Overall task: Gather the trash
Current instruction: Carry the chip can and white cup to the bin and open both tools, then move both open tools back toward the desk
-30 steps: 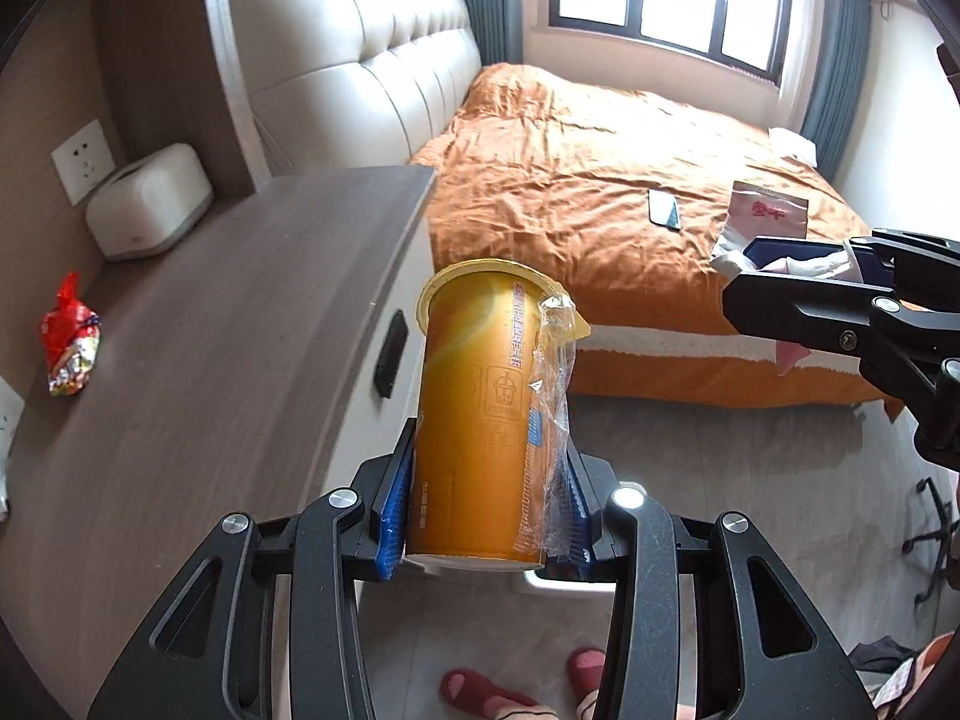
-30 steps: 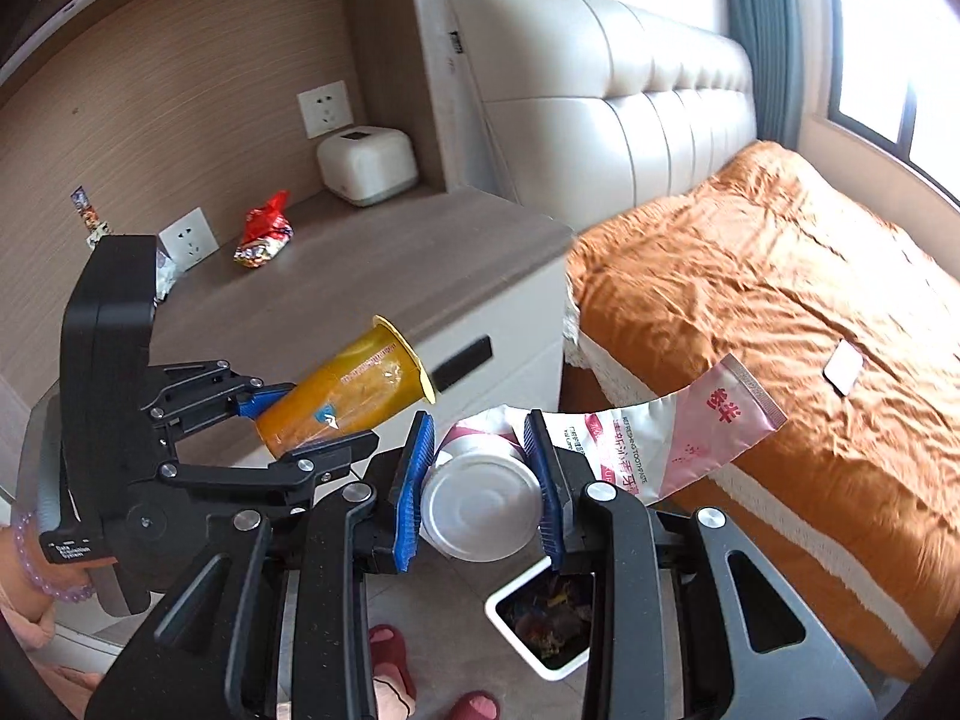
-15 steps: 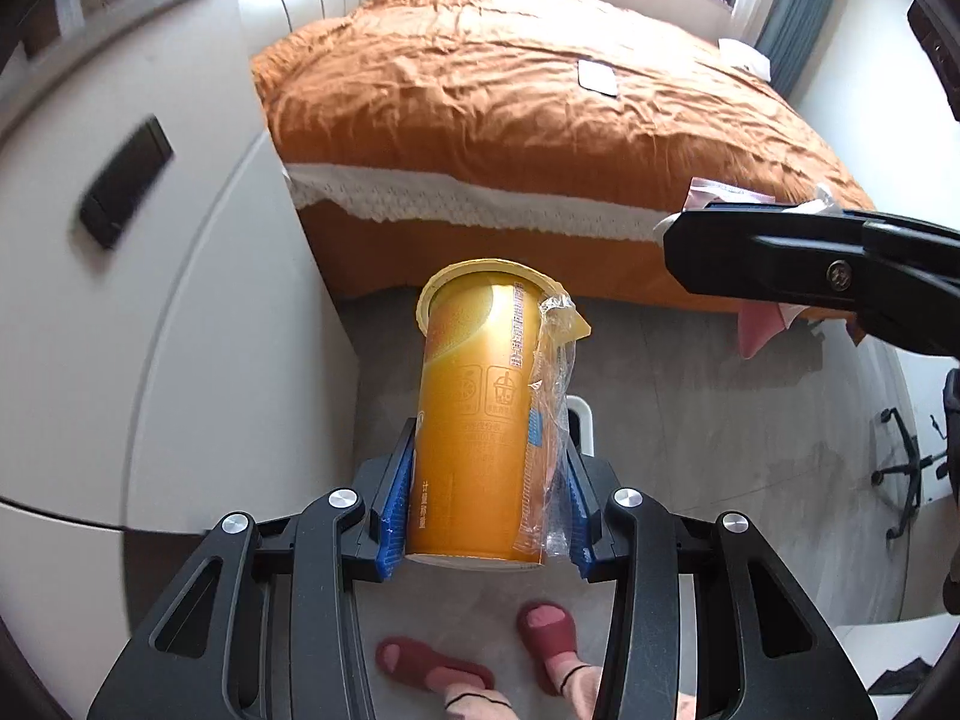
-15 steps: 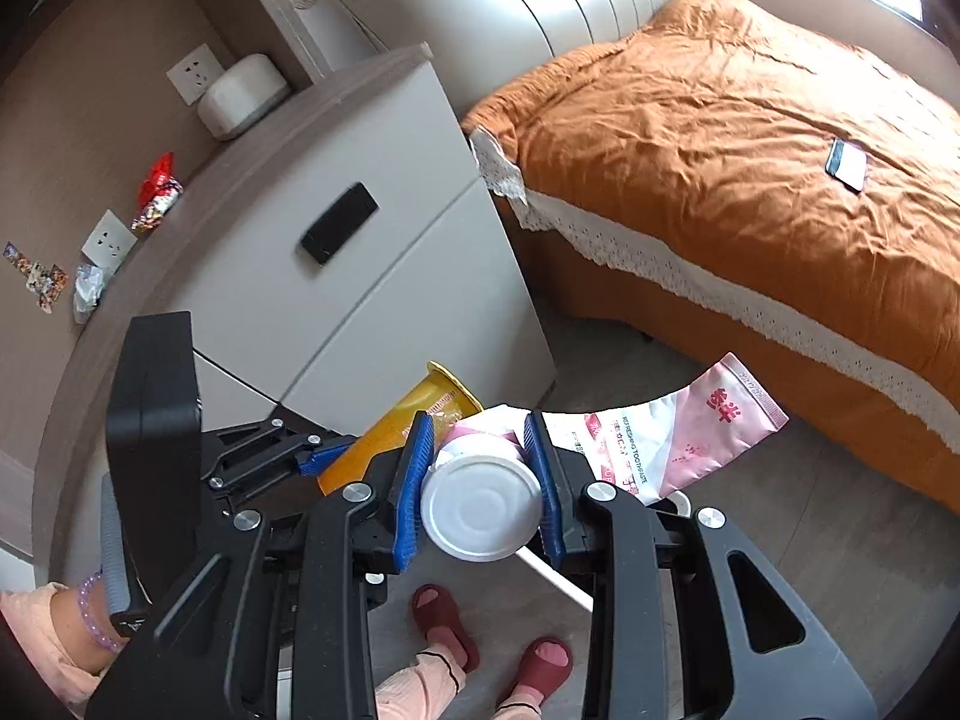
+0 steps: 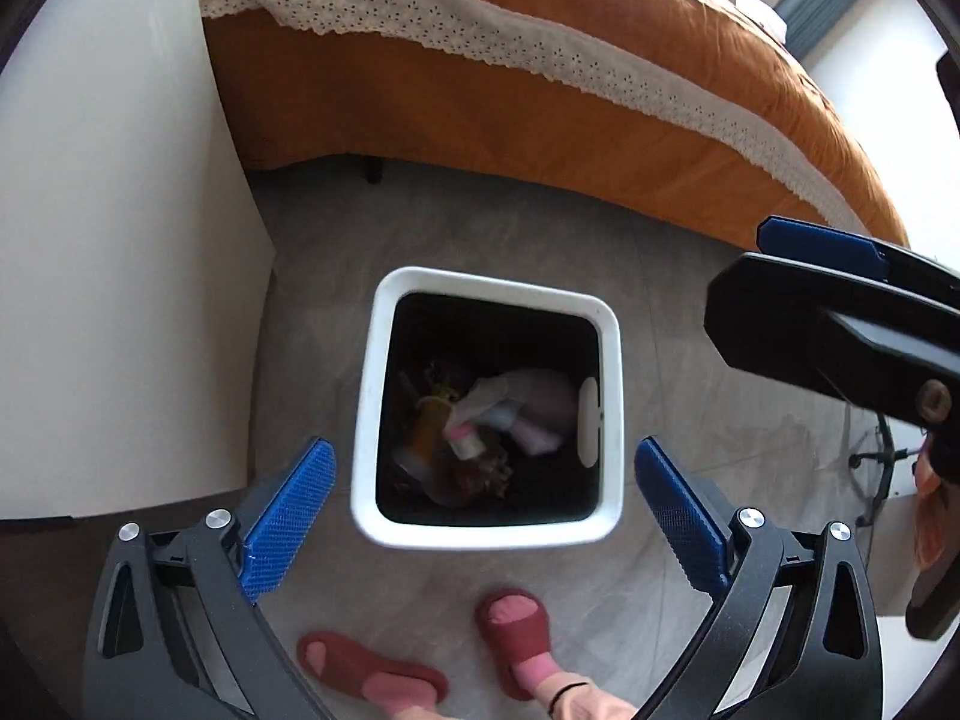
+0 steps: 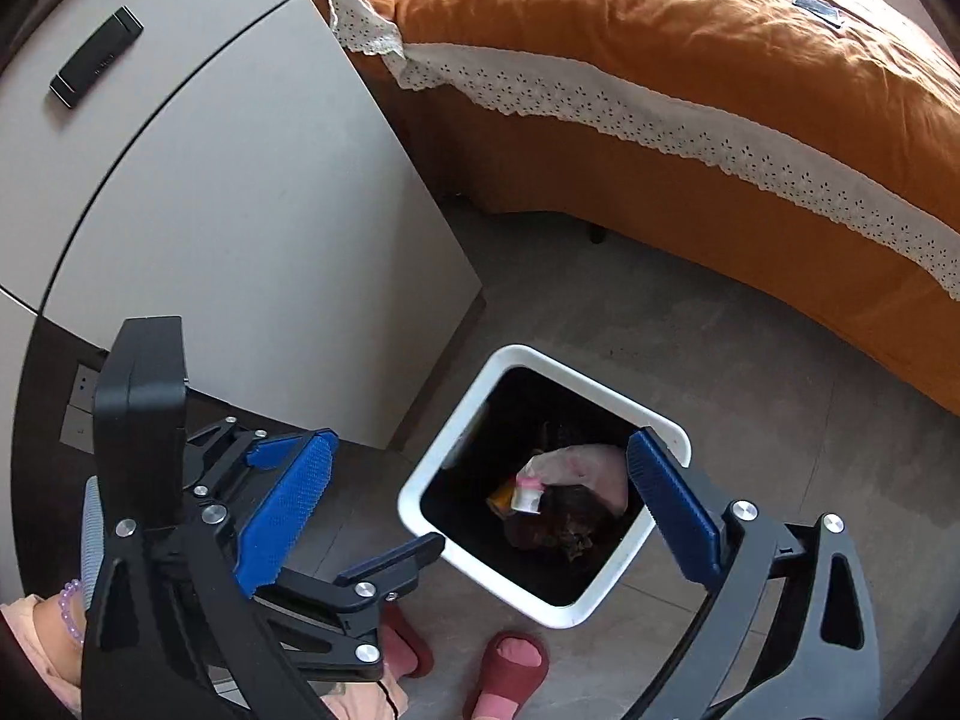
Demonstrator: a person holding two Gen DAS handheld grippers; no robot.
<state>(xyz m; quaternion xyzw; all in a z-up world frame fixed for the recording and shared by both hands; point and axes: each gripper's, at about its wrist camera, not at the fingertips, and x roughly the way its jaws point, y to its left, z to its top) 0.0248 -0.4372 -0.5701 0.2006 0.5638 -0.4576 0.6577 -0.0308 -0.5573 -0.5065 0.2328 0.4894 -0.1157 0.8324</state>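
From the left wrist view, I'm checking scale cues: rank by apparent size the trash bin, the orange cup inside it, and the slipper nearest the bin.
1. Trash bin, by far the largest.
2. Slipper.
3. Orange cup, partly buried and blurred.
The cup lies deeper, so its rank against the slipper is unsure.

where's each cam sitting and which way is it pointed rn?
Left wrist: on the left gripper, pointing steeply down into the white trash bin on the floor; its jaws stand open, the person's slippered feet at the bottom, the right gripper intruding at right.
Right wrist: on the right gripper, also pointing down at the bin from its other side; jaws open, the left gripper and a beaded wrist at left.
Shared: bin with dropped trash, orange bed, white cabinet, feet.
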